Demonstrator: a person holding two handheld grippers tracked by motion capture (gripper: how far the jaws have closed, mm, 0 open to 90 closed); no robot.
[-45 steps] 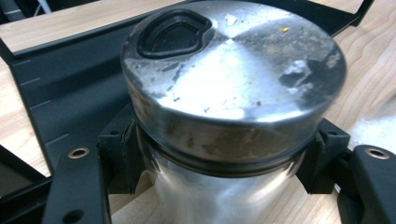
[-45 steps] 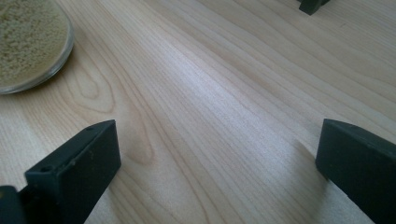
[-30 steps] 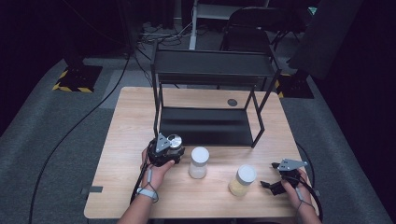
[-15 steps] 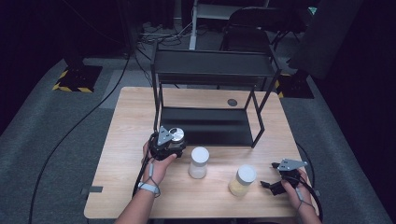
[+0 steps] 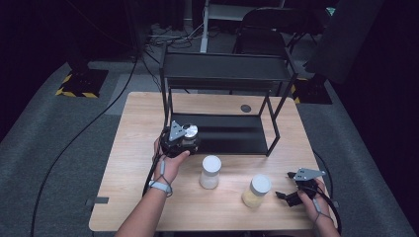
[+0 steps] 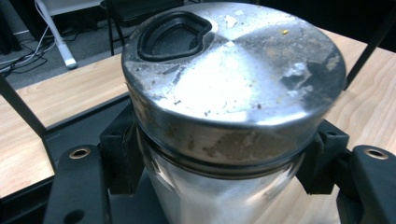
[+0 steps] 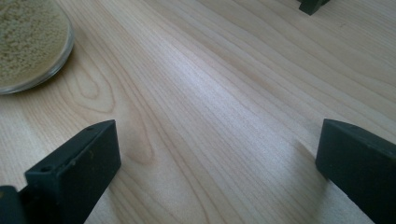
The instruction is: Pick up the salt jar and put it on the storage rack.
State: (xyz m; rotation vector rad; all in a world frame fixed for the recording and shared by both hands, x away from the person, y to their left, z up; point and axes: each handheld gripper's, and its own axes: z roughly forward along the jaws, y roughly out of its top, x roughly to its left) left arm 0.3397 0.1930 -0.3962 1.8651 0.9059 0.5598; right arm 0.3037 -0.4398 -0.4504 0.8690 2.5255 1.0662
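My left gripper (image 5: 179,139) is shut on a glass jar with a scuffed silver lid (image 5: 190,131), held above the table at the front left corner of the black rack's lower shelf (image 5: 237,140). In the left gripper view the jar (image 6: 233,84) stands upright with white contents, and both jaws of the left gripper (image 6: 222,161) press on its neck under the lid. My right gripper (image 5: 292,194) rests at the table's front right, open. In the right gripper view the right gripper (image 7: 215,158) has its jaws wide apart over bare wood.
A white-lidded jar (image 5: 211,171) and a jar of yellow grains (image 5: 257,190) stand on the wooden table (image 5: 128,173) in front of the rack. The grain jar (image 7: 28,42) is left of my right jaws. The rack's top shelf (image 5: 227,74) overhangs. A dark disc (image 5: 245,108) lies behind.
My left gripper has risen with the silver-lidded jar and moved away from the person toward the rack's lower shelf. The right gripper and the two standing jars have stayed put.
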